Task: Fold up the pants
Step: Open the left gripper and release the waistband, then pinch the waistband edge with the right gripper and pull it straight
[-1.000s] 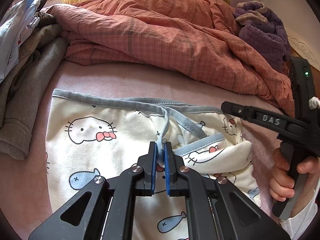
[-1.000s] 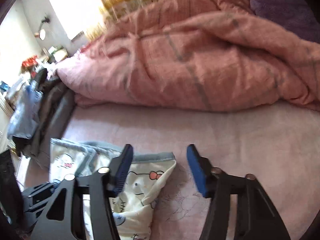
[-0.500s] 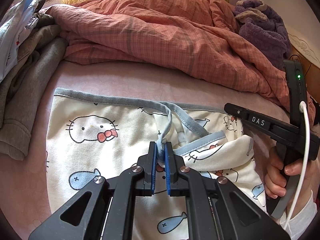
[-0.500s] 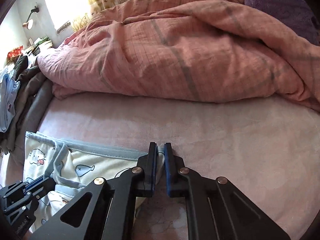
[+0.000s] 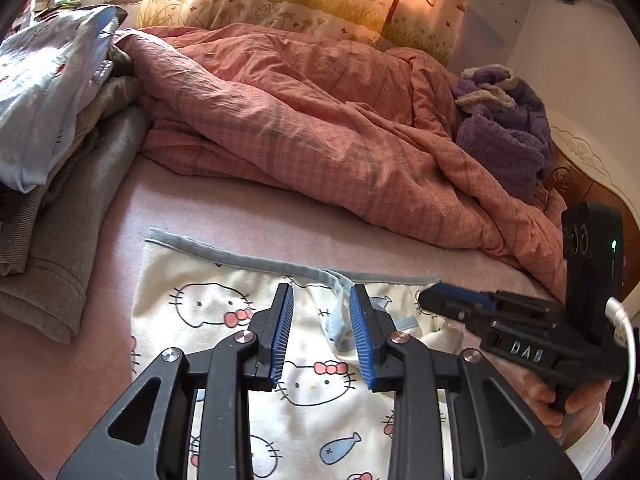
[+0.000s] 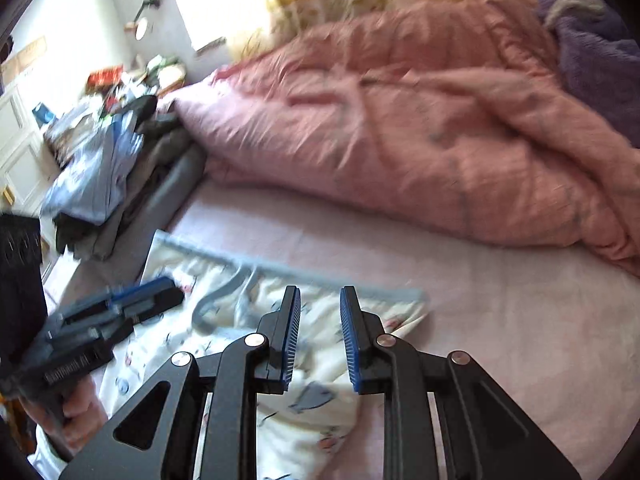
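Cream pants [image 5: 208,312] with a cat-and-fish print and grey-blue trim lie spread on the pink sheet [image 5: 240,216]. My left gripper [image 5: 321,294] hovers over their upper edge. Its jaws are opening, and a loose loop of trim [image 5: 336,320] lies below the gap, untouched. My right gripper [image 6: 320,292] hangs above the right side of the pants [image 6: 384,312], its jaws also opening with nothing pressed between them. That view is blurred. Each gripper shows in the other's view, the right gripper [image 5: 432,300] at the right and the left gripper [image 6: 164,292] at the left, each held by a hand.
A crumpled pink checked duvet [image 5: 320,120] fills the far half of the bed. A purple fleece [image 5: 504,128] lies at its right end by the wooden headboard [image 5: 580,192]. A pile of grey and pale blue clothes [image 5: 60,160] sits at the left.
Both grippers have let go of the trim they pinched half a second ago and opened. They have lifted and drawn back, and the bunched fabric now lies flatter on the sheet.
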